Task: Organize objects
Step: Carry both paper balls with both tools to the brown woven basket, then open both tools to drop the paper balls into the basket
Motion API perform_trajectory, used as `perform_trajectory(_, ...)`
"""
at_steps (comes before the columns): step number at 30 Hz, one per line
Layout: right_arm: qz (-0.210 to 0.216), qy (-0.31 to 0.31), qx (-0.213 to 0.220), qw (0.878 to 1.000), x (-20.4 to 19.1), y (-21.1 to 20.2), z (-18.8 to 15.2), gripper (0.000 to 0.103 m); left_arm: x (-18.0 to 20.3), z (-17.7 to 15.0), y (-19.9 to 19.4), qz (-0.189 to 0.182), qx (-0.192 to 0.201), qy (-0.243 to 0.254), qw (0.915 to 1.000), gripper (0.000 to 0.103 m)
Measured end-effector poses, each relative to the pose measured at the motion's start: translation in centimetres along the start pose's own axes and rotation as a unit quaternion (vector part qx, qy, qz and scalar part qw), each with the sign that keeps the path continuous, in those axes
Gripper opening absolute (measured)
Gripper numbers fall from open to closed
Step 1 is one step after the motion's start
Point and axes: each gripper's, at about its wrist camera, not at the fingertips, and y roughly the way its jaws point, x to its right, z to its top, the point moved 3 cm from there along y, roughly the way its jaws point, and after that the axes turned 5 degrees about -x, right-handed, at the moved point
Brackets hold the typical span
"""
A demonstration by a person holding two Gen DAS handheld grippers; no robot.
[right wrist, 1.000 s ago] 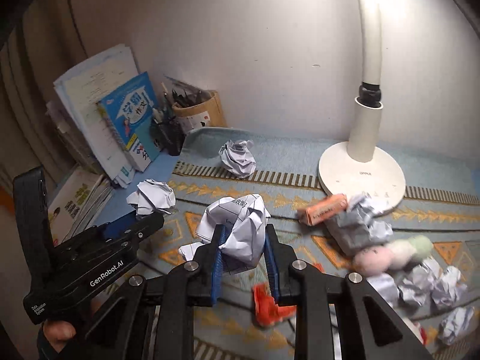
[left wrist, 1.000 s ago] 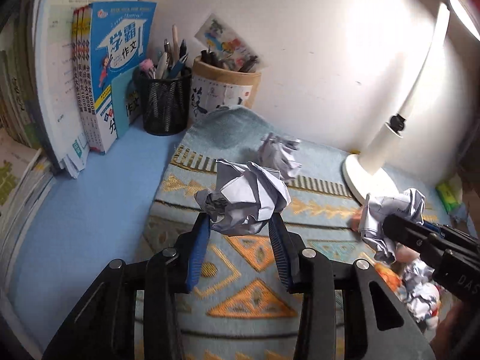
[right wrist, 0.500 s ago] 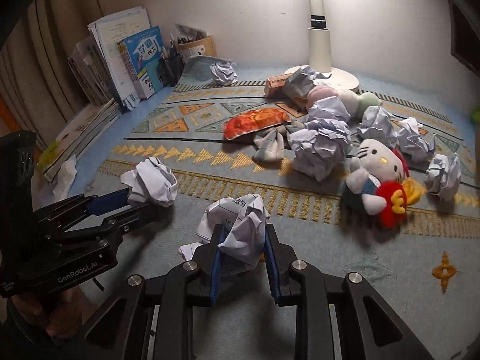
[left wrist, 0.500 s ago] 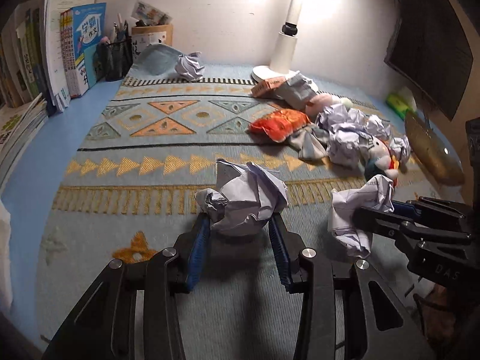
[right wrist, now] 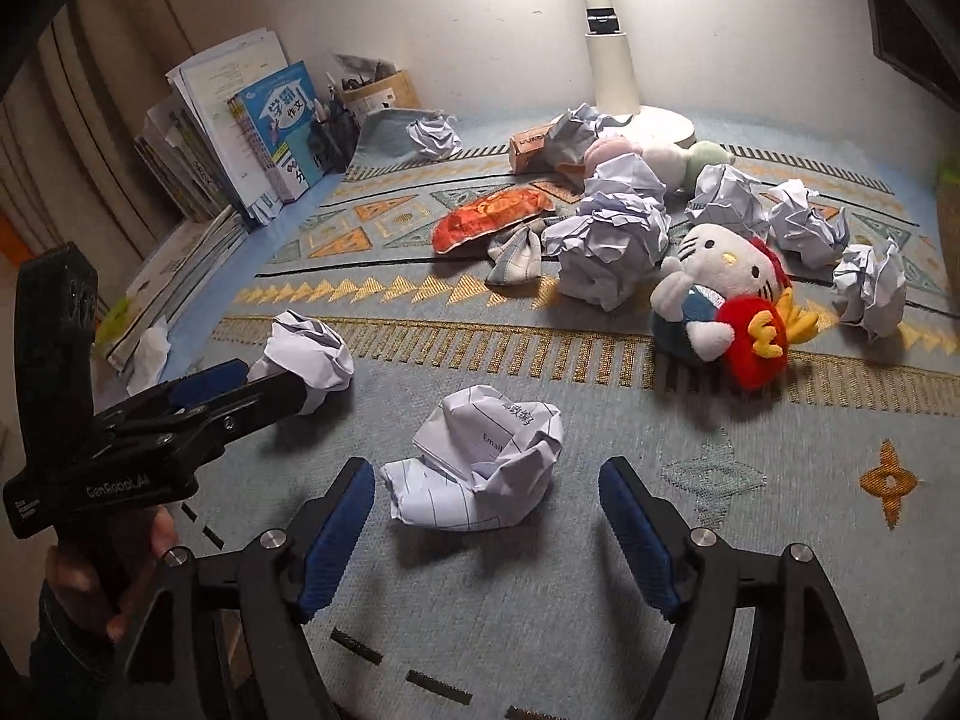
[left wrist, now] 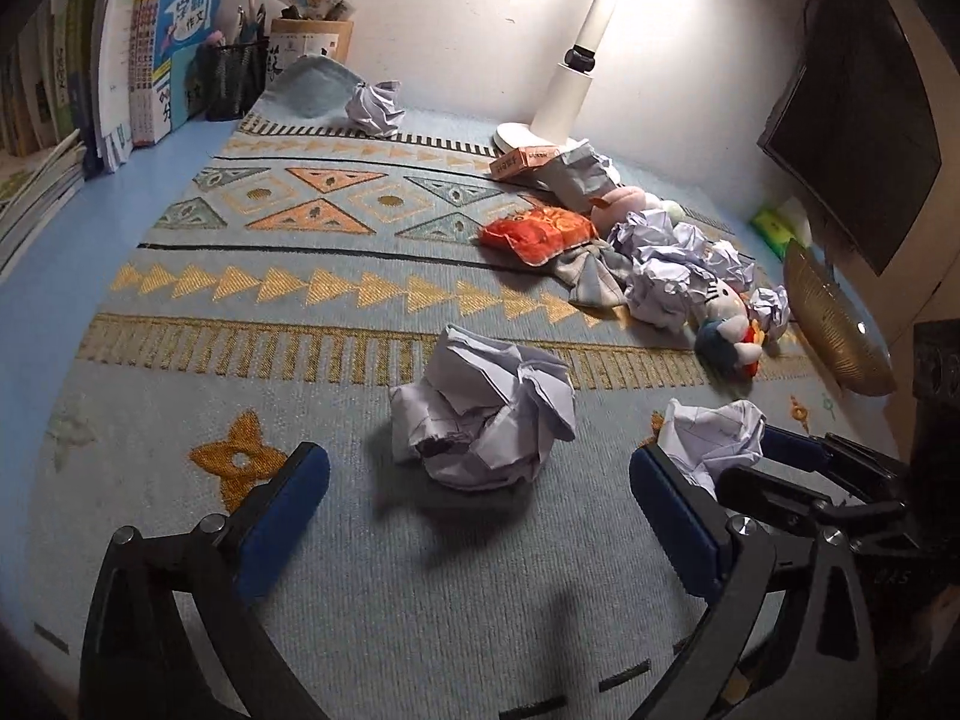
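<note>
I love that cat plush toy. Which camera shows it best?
The right wrist view: the cat plush toy faces the camera, unobstructed. In the left wrist view it is small, seen from the side, among paper balls.

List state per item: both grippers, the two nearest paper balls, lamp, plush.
Left gripper: open, jaws just opened, pads clear of paper.
Crumpled white paper ball with dark print: released, lying on the rug between the left jaws.
Right gripper: open, jaws just opened.
Crumpled white lined paper ball: lying on the rug, untouched by pads.
White desk lamp: on.
White cat plush toy: lying tilted on the rug.
</note>
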Motion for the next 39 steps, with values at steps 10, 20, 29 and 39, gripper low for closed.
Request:
perform_trajectory(10,-0.034,-0.03,0.021,0.999,-1.1,0.6,0.1,0.044,1.2,0.7,1.5,0.025,0.016,0.019,0.9994,0.054)
perform_trajectory(20,-0.078,0.026,0.133,0.988,5.6,-10.9,1.5,0.044,7.8,3.4,-2.5,0.005,0.081,0.067,0.9945,0.053)
perform_trajectory(29,-0.19,0.196,0.198,0.941,21.7,-24.4,2.3,0.044,24.7,8.9,-2.7,-0.138,0.1,0.17,0.9706,0.053)
perform_trajectory(39,-0.209,0.282,0.166,0.922,30.4,-23.3,3.1,0.047,39.3,11.3,5.1,-0.208,0.046,0.237,0.9478,0.055)
